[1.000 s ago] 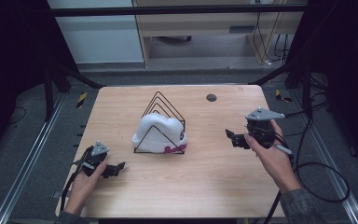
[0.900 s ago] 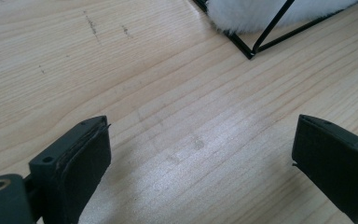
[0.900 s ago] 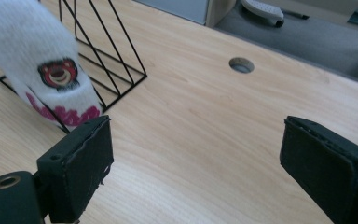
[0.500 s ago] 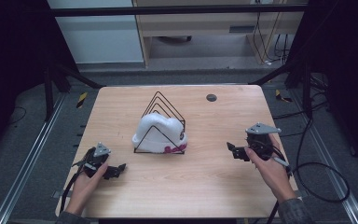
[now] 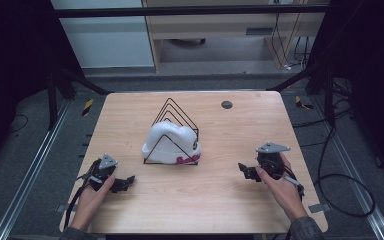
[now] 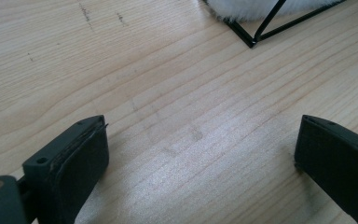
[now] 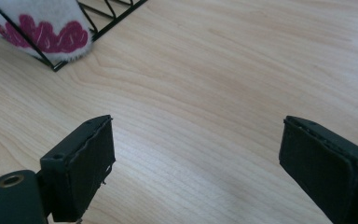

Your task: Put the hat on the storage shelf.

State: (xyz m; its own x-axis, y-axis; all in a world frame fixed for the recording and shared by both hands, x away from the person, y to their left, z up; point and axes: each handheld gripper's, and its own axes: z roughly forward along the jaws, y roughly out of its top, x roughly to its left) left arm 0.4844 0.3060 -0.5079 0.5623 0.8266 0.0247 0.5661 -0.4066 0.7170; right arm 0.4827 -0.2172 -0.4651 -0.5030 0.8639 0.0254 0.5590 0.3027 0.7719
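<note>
White fleece hat (image 5: 169, 142) sits in the wire rack (image 5: 175, 131) mid-table (image 5: 215, 200); 2 grippers, left (image 5: 123, 183) and right (image 5: 245, 171), rest on either side, jaws spread wide, holding nothing.

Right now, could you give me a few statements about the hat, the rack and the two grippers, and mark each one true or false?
1. The white hat sits in the black wire rack. True.
2. The left gripper is shut on the hat. False: its jaws stand open over bare table, apart from the rack.
3. The right gripper is open. True.
4. The hat is plain white all over. False: it has a pink pattern near its lower edge.
5. A small dark round disc lies near the table's far edge. True.
</note>
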